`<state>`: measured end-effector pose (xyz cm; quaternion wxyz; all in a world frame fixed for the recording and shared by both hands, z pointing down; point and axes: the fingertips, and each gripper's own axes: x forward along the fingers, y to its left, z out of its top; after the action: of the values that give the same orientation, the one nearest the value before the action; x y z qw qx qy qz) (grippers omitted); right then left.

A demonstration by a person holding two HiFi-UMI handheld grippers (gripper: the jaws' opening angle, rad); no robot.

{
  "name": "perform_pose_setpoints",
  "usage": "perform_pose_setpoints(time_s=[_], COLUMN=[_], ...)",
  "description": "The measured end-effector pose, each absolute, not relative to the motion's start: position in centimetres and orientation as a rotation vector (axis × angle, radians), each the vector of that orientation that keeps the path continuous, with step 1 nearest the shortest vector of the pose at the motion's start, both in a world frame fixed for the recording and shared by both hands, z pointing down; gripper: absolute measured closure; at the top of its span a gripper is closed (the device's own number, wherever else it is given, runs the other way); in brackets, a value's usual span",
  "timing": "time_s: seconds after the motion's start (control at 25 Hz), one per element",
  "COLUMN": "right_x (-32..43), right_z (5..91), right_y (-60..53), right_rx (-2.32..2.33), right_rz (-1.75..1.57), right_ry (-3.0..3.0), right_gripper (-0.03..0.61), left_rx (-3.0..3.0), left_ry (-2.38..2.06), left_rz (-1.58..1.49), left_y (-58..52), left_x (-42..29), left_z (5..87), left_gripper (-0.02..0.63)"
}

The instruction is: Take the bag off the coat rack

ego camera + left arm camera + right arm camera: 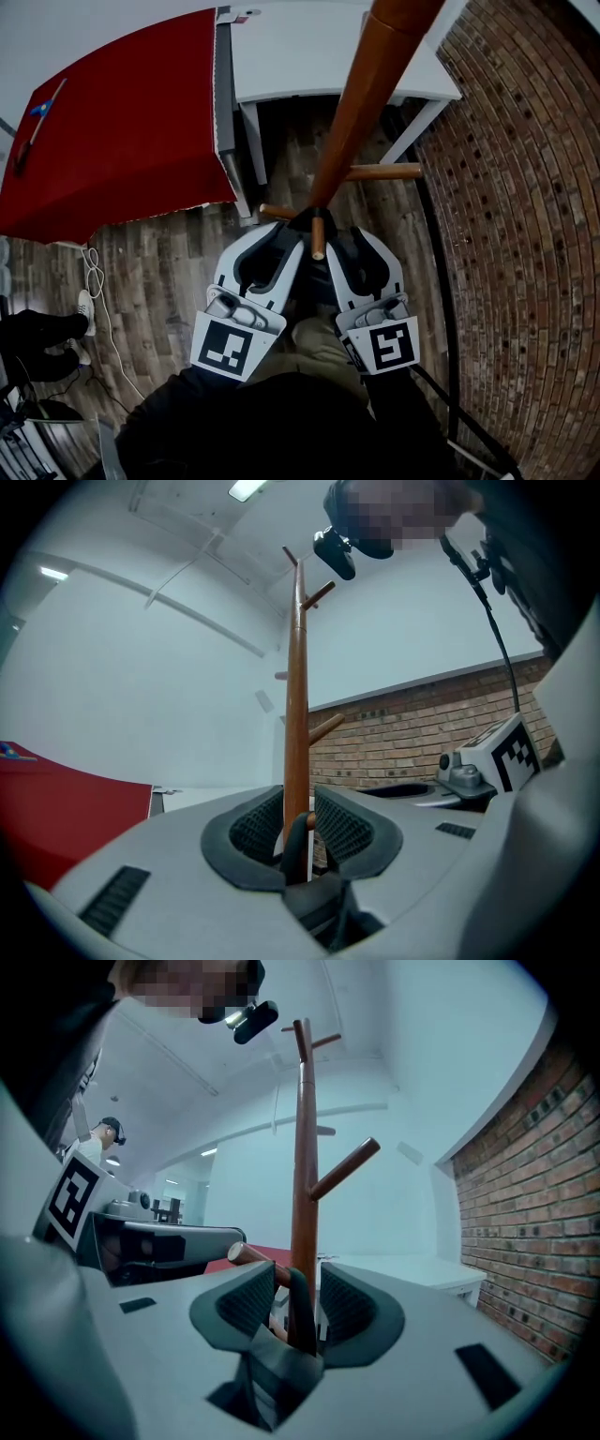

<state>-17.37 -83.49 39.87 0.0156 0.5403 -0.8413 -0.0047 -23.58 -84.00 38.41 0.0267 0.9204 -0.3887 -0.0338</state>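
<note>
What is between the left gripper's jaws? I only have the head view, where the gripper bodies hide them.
Observer: In the left gripper view, a dark strap stands between the left gripper's jaws, which are apart.
Reviewer: And the right one?
Observer: The right gripper's jaws are apart too, with the strap between them and a wooden peg beside it.
Reviewer: Anything on the upper pegs?
Observer: No, the upper pegs are bare.
</note>
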Motion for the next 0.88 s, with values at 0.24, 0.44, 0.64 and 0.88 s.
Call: perform_pose_setpoints(time_s=[0.24,0.44,0.64,0.88], right_x=[-17.5,-17.2,-17.4,-17.6], right_z=[42.0,44.1,44.4,44.7], right_y=[-85.4,-87.0,-87.2,-87.8], right_rx=[1.614,1.554,1.506,1.452], right_rz=[0.0,0.015,-0.041,-0.101], right_ry=[-2.554,-2.552,-2.555,-2.53], right_gripper=[0.44,0.44,0.44,0.442], left_rx=[2.831,2.829,2.833,2.844], left_ry=[-1.144,-1.102,-1.074,-1.091], left_rz=[-0.066,-0.021,-0.031,-0.016], left_y=[-85.4,-87.2,-87.5,-87.4], left_x=[-23.2,-22.1,-21.2,-20.9], left_z=[40.5,42.0,42.7,42.8], left_gripper=[0.478,0.475,0.476,0.498])
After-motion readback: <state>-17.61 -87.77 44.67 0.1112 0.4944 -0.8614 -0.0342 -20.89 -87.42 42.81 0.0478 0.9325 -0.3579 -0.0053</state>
